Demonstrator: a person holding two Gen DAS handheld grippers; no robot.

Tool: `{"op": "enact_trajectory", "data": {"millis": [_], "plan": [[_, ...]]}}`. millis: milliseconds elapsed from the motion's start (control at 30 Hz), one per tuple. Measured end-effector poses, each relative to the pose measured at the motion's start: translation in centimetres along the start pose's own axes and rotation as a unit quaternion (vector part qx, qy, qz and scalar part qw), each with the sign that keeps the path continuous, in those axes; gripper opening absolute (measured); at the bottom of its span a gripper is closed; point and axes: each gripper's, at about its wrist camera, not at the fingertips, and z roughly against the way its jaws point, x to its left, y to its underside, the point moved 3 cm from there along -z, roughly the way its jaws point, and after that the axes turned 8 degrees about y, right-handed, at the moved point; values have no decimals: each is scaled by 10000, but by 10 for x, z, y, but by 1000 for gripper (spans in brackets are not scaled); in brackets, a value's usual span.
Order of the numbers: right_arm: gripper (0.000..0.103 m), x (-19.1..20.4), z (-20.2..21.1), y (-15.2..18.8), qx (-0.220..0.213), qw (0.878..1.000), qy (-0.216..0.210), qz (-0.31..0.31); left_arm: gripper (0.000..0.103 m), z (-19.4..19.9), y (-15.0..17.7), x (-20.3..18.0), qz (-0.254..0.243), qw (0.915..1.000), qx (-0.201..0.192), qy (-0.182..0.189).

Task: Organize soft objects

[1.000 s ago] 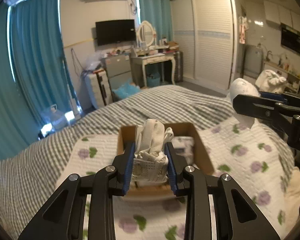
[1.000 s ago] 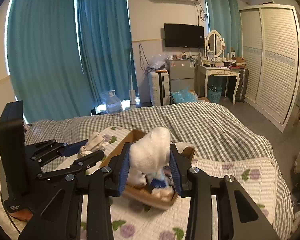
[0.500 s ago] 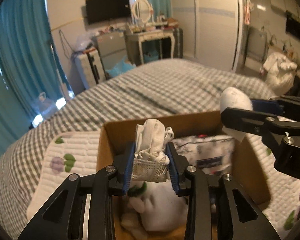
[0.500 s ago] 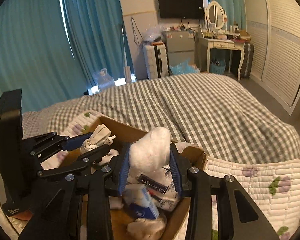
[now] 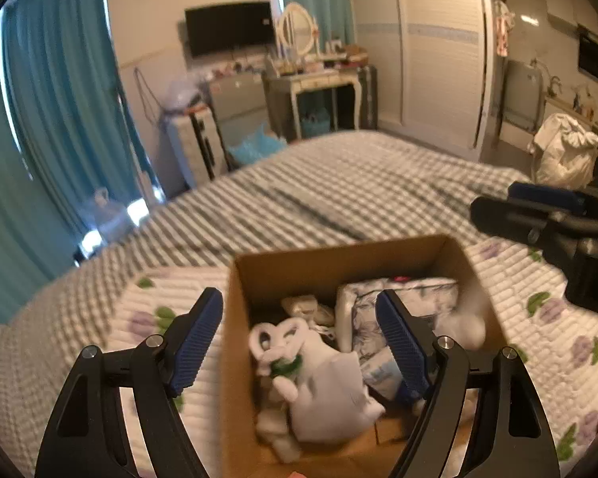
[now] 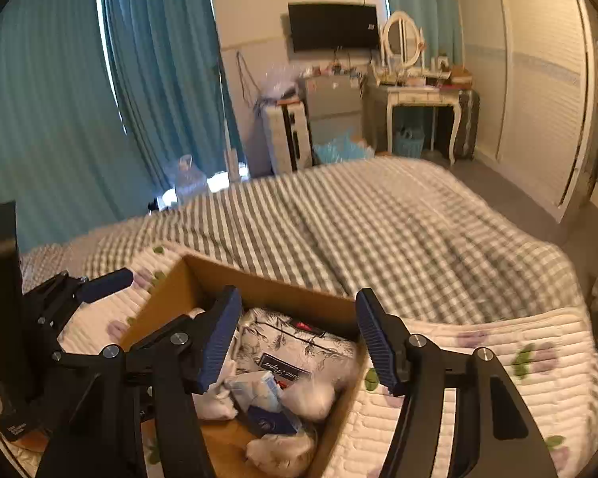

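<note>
Cardboard box (image 5: 331, 257) on bed holds soft toys (image 5: 319, 378) now. Left gripper (image 5: 299, 342) & right gripper (image 6: 297, 338) jaws opening, nothing btwn them. Drop step. Next: prob lift away, find more.

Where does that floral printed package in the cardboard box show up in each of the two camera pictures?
Left wrist view: the floral package lies in the box's far right part, partly behind the left gripper's right finger.
Right wrist view: the floral package lies right of the picture's lower middle, between the right gripper's spread fingers.
Shared landmark: the cardboard box on the bed, and the wall television behind it.
</note>
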Motion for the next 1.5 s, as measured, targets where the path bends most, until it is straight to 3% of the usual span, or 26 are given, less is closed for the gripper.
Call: {"op": "enact_trajectory", "data": {"millis": [200, 400, 467, 500, 533, 700, 867, 1067, 1267, 1500], "plan": [[65, -1, 96, -26, -518, 9984, 207, 5, 80, 95, -27, -12, -164, 9967, -756, -230], [85, 8, 202, -35, -1139, 9924, 460, 56, 80, 197, -38, -26, -287, 9851, -1622, -494], [96, 10, 235, -31, -1393, 9888, 534, 101, 81, 229, -36, -28, -279, 9770, -1997, -696], [103, 11, 248, -28, -1504, 9869, 577, 119, 91, 240, -33, -28, -274, 9743, -2108, -745], [103, 11, 262, -23, -1651, 9843, 613, 116, 100, 256, -29, -29, -241, 9703, -2275, -788], [103, 12, 300, 18, -1871, 9809, 536, -60, 101, 298, 6, -24, 224, 9565, -2852, -578], [103, 17, 308, 66, -2033, 9766, 689, -92, 101, 302, 39, -25, 234, 9520, -2966, -715], [103, 26, 282, 112, -2363, 9683, 750, -296, 101, 255, 78, -32, 165, 9623, -2651, -587], [103, 26, 219, 149, -1814, 9788, 833, -464, 101, 200, 118, -23, 495, 9763, -2081, -312], [103, 24, 195, 158, -1561, 9827, 871, -481, 101, 191, 127, -12, 642, 9783, -1917, -463]]}}
